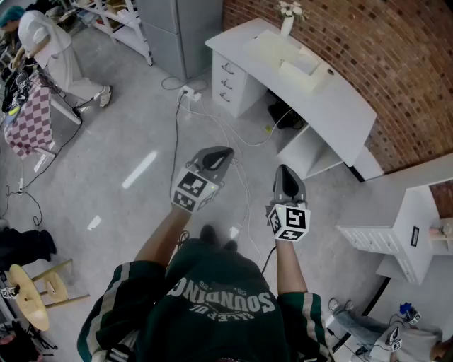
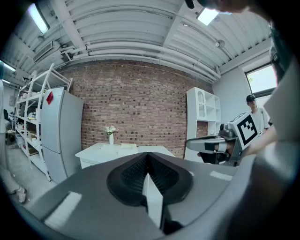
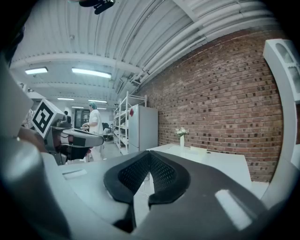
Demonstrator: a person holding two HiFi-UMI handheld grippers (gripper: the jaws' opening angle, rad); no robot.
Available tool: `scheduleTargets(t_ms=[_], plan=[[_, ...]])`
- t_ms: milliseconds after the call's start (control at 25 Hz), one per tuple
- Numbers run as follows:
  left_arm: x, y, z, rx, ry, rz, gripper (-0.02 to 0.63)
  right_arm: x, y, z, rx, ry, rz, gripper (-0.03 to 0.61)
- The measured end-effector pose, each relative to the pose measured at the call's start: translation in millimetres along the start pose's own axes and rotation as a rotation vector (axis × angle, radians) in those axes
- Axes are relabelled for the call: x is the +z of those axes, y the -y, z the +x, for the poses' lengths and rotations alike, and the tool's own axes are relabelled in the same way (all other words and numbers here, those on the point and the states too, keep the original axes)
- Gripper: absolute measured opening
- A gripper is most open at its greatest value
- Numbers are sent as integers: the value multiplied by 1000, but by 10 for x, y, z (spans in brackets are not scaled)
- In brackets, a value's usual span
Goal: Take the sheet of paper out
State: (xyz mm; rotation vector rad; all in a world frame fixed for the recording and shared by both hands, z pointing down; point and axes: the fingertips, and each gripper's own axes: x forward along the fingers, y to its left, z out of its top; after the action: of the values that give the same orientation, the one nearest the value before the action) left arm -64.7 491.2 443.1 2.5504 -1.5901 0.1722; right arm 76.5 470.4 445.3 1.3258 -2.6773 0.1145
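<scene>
The white desk stands against the brick wall, well ahead of me. On it lie a pale flat tray and a low white stack; no single sheet of paper can be made out. A vase of white flowers stands at its far end. My left gripper and right gripper hang side by side above the grey floor, both pointing toward the desk and far short of it. Each is shut with nothing held, as the left gripper view and the right gripper view show.
Cables and a power strip lie on the floor between me and the desk. A grey fridge and metal shelving stand to its left, a white shelf unit to the right. A person stands far left; a wooden stool is behind left.
</scene>
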Motion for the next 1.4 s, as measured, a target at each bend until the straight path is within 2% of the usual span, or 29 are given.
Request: scheduleTargets(t_ms=[240,480,960,1400], plan=[[-68,251,-296,22,5,5,11,43,-74,-369,-3,42,-8,-15],[-111,319,-473,25,13,17,11,50,-270,-485,14,51,-13,-15],[-98,251,-469,19,16,13,11,88,-345,-437,9,51,-16,-15],[-78,46,-456,-31,14,42,11,87,-438,-315,-47,57,-4,-15]])
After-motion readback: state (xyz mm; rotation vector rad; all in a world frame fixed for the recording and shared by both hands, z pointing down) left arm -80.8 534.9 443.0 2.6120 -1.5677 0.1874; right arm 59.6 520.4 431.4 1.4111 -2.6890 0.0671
